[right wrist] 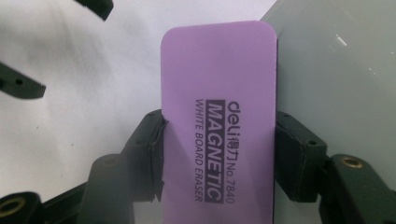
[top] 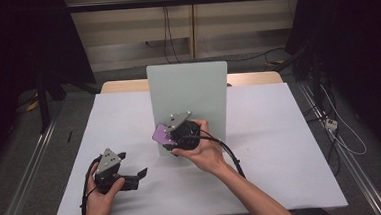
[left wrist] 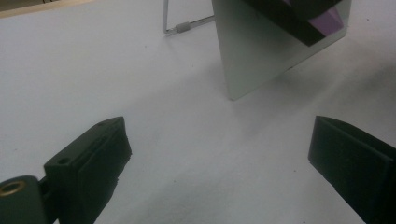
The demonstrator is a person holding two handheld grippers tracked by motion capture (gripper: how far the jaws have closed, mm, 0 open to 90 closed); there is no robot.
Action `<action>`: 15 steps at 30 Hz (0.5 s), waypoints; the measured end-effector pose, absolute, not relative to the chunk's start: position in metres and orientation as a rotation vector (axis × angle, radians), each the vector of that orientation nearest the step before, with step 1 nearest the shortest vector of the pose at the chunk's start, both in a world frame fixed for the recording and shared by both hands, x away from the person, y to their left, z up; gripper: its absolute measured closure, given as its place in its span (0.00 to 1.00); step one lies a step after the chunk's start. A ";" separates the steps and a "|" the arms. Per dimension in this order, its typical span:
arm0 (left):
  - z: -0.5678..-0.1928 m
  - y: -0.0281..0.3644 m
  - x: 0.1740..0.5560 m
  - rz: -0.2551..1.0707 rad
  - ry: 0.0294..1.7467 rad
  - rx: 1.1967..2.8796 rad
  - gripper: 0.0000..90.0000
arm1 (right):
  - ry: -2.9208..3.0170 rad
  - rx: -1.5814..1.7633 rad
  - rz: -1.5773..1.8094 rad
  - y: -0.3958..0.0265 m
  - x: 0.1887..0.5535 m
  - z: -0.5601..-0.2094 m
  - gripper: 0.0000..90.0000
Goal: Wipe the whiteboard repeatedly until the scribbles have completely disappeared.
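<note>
A purple magnetic whiteboard eraser [right wrist: 218, 112] is clamped between the jaws of my right gripper [right wrist: 219, 154], which is shut on its two long sides. In the high view that right gripper [top: 172, 136] holds the eraser [top: 159, 135] against the lower left corner of an upright pale grey-green board [top: 190, 90] standing mid-table. My left gripper [top: 132, 175] rests low on the white table near the front left, jaws wide open with nothing between them [left wrist: 215, 158]. From the left gripper view the board [left wrist: 261, 51] stands ahead, with the eraser [left wrist: 329, 21] at its top right.
The white table top [top: 281, 147] spreads wide to the right and behind the board. A wire stand leg [left wrist: 180, 28] props the board from behind. Dark curtains, floor cables and rails surround the table.
</note>
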State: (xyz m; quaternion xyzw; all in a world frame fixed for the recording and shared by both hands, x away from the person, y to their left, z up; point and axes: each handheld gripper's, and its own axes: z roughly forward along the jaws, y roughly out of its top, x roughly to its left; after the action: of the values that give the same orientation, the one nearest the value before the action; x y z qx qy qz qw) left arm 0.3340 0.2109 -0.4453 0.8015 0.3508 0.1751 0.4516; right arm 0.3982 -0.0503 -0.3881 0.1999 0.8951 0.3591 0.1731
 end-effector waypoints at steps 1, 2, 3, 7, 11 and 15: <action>-0.445 0.211 0.334 0.432 0.867 1.980 0.05 | 2.532 0.562 1.024 -0.050 0.400 -0.385 0.46; -0.445 0.211 0.334 0.434 0.866 1.980 0.05 | 2.525 0.572 1.028 -0.050 0.401 -0.381 0.46; -0.445 0.211 0.334 0.434 0.866 1.979 0.05 | 2.515 0.573 1.035 -0.050 0.402 -0.377 0.46; -0.445 0.212 0.334 0.435 0.867 1.980 0.05 | 2.459 0.591 1.087 -0.055 0.408 -0.360 0.46; -0.445 0.212 0.333 0.436 0.866 1.978 0.05 | 2.435 0.587 1.088 -0.055 0.409 -0.357 0.46; -0.445 0.211 0.333 0.433 0.865 1.981 0.05 | 2.462 0.574 1.060 -0.050 0.404 -0.368 0.46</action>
State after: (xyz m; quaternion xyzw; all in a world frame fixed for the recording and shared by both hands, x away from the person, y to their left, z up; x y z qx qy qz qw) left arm 0.3333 0.2113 -0.4449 0.8018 0.3502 0.1753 0.4514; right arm 0.4040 -0.0504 -0.3679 0.2052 0.8802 0.3789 0.1989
